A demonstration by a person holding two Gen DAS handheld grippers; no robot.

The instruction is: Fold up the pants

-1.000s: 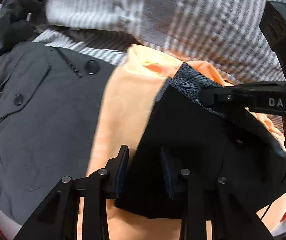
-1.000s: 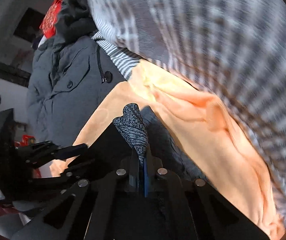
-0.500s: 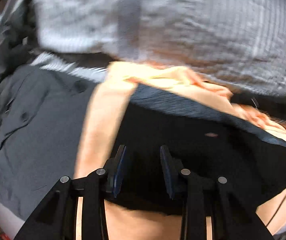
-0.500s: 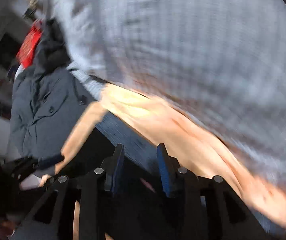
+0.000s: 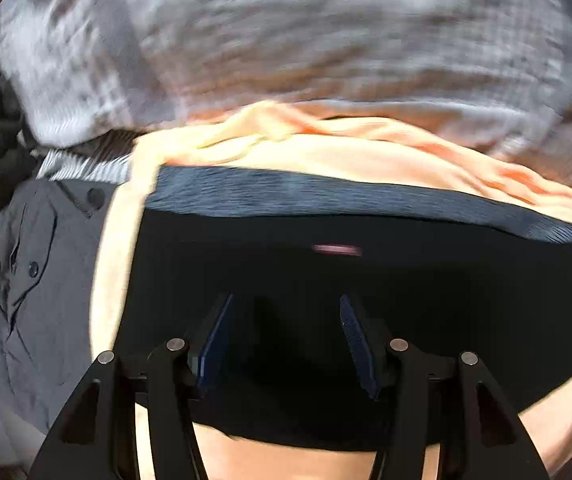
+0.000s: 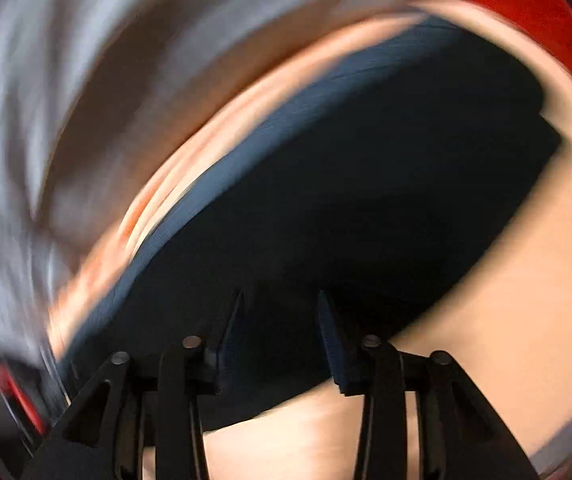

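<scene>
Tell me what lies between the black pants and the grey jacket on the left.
In the left wrist view, a strip of peach sheet separates the black pants from the grey jacket.

Right gripper (image 6: 279, 304) fingers (image 6: 336, 344) spread over black pants (image 6: 366, 184), blurred

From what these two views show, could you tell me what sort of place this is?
Probably a bedroom: the black pants lie on a peach sheet like a bed's, with a grey-and-white checked quilt heaped behind and a grey jacket lying beside.
</scene>
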